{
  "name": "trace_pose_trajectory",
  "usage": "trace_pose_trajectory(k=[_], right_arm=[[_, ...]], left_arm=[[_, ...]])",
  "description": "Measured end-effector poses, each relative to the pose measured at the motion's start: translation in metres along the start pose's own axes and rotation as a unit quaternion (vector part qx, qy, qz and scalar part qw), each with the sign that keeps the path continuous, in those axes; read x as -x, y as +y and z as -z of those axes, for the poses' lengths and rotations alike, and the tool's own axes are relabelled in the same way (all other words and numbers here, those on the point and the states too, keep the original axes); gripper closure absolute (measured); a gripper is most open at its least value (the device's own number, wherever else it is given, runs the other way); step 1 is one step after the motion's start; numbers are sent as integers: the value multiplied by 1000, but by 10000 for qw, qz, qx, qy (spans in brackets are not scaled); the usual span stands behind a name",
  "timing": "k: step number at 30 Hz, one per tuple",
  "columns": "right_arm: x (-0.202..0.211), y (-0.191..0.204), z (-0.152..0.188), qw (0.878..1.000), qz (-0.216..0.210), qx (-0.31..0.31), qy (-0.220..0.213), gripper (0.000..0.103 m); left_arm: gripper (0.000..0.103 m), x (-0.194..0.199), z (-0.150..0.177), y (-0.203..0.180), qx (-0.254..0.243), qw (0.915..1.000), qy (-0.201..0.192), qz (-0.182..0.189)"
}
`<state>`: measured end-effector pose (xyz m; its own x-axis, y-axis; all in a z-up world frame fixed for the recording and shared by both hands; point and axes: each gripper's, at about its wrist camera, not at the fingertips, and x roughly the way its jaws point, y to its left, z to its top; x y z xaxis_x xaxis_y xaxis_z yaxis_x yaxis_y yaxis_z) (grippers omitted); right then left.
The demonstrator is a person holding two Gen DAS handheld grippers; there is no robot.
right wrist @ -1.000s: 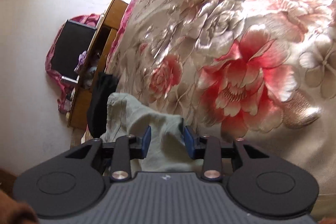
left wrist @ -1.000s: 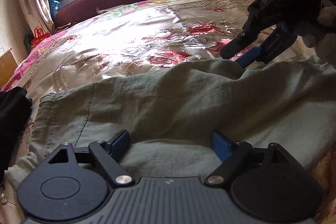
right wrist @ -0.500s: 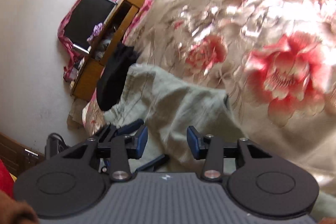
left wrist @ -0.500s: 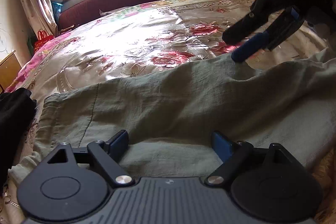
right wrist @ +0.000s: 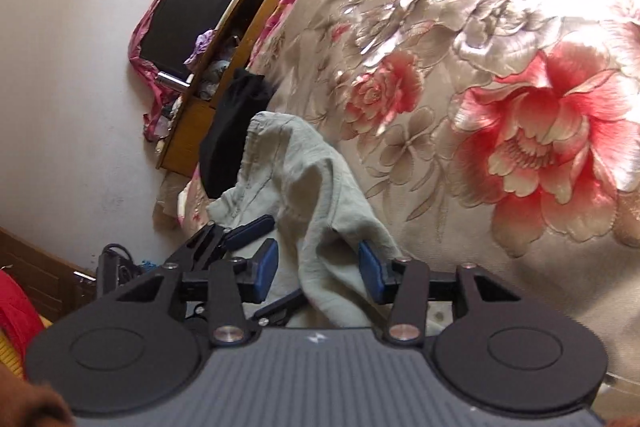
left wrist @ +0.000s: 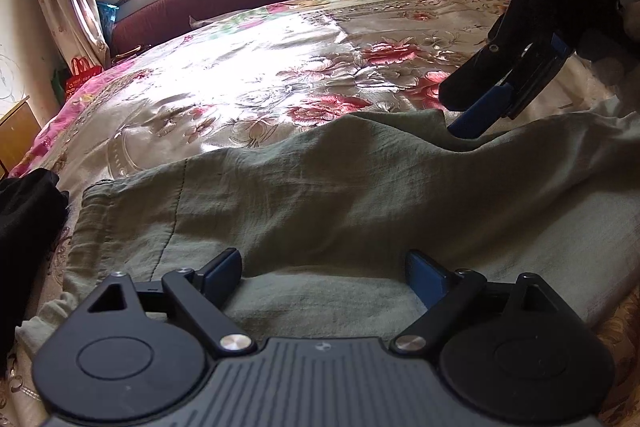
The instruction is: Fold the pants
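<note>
Flowered bedspread point(left wrist: 256, 75) stretches clear toward the window; green pants point(left wrist: 320, 195) lie along its near edge beside black cloth point(left wrist: 24, 227). My left gripper point(left wrist: 322, 269) is spread wide above them; my right gripper point(right wrist: 316, 269), just opening, straddles a fold unpinched.

Pale grey-green pants point(left wrist: 320, 195) of thin, crinkled cloth are lying spread across the near edge of the bed, running left to right. The gathered waistband end is sitting at the left, with a stitched seam just inside it. Along the far edge the cloth is humping up in a soft ridge toward the right; the near part is lying flatter.
</note>
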<state>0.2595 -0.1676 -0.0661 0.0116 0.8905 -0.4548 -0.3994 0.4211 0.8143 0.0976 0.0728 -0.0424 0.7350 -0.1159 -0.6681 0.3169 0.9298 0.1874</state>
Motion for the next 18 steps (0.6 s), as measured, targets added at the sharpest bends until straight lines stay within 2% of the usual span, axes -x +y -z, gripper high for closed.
trace_pose_trajectory(k=[1, 2, 4, 6, 12, 14, 15, 17, 18], right_arm=[[-4, 7, 0, 9997, -82, 114, 201, 56], [-6, 14, 2, 9990, 51, 279, 345, 56], [-12, 23, 9, 9949, 586, 619, 539, 56], [-11, 19, 15, 9943, 720, 620, 489, 58], [-13, -8, 4, 9982, 211, -209, -513, 56], [-17, -19, -8, 9932, 51, -701, -925, 57], [-11, -25, -17, 9873, -84, -946, -1273, 57], [4, -34, -34, 9804, -227, -1154, -1582, 57], [11, -36, -40, 9795, -122, -1137, -1657, 57]], left_arm=[[1, 0, 0, 0, 6, 10000, 2, -3], [1, -1, 0, 0, 10, 10000, 1, -2], [0, -1, 0, 1, 10, 10000, -6, 2], [0, -1, 0, 1, 12, 10000, -8, 5], [0, 0, -1, -2, -62, 10000, 7, -33], [0, 1, -4, -3, -150, 9999, 34, -54], [0, 1, -5, -5, -222, 9997, 55, -105], [0, -1, -5, -6, -336, 9993, 92, -136], [0, -1, -5, -6, -332, 9993, 91, -157]])
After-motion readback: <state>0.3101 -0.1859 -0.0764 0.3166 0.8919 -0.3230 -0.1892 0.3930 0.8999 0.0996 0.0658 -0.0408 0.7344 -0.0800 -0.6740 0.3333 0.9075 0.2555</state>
